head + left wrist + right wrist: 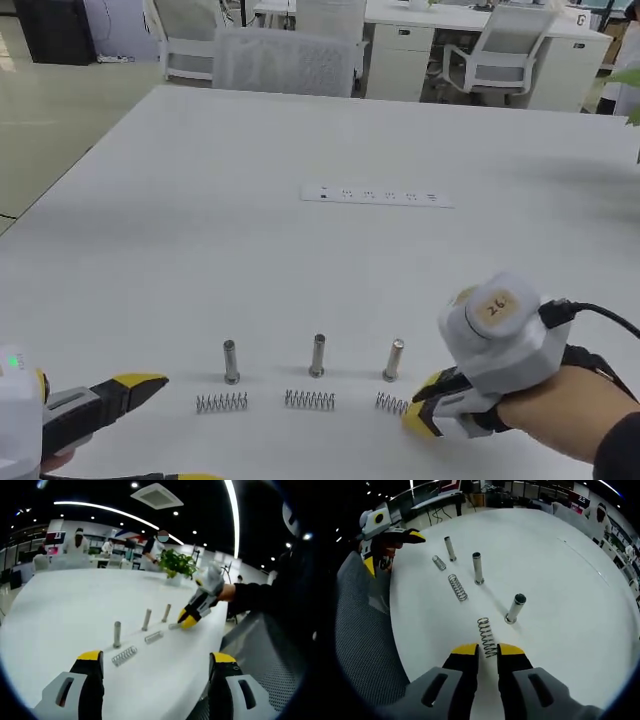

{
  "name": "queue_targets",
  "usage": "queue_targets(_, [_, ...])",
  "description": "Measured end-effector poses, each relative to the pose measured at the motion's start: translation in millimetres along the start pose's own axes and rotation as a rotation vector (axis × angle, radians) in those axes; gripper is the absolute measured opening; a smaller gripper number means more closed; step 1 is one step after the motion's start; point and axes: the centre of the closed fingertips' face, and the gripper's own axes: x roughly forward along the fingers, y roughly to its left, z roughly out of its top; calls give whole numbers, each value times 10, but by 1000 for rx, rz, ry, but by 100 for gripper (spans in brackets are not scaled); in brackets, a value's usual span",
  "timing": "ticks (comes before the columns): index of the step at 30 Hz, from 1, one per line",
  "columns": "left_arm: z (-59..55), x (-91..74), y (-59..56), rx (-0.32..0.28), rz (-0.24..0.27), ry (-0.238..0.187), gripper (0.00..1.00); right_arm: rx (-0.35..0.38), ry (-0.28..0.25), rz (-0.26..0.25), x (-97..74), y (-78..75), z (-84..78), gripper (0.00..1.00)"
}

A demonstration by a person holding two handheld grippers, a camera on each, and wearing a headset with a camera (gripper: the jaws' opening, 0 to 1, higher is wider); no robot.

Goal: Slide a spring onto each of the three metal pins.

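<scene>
Right tongs: the yellow-tipped right tongs (488, 652) sit low on the white surface (560, 570). Their jaws are drawn almost together on either side of the near end of the right-hand spring (486, 636), a small coil of bright steel wire. I cannot tell whether they pinch it or merely bracket it.
Left tongs: the left tongs (156, 660), with the same yellow tips, hang over the near edge, jaws wide apart and nothing between them.
Spring at the tongs: it lies flat, running from the tips toward the foot of the right-hand pin (514, 608), a short upright silver metal post just beside its far end.
Other springs: the middle spring (309, 400) and left-hand spring (221, 402) lie flat, each just in front of its own pin.
Other pins: the middle pin (318, 355) and left-hand pin (231, 362) stand upright in a row with the first.
Done: nothing, by my reckoning; all three pins are bare.
Left: all three springs. The right-hand one looks first, and it needs lifting, turning on end and lowering over its pin.
Farther out: a white power strip (377, 196) set flush in the surface, well beyond the row.
</scene>
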Motion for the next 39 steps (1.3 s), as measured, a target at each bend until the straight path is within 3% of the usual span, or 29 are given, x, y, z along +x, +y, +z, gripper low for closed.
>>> queue_targets(15, [-6,-2,-20,0,-14,4,81,-67,41,-11,18,4,-55,8])
queue_targets(20, [1,-4,-37,8,-25,2,77,-61,27,-1,-25,43,4,7])
queue_targets(27, [-38,26,-207,28,-111,47,71,-89,12,40,-46,201,52,7])
queue_targets(39, [192,161,-234,120,-197,92,64,-130,-50,81,-76,390,266,7])
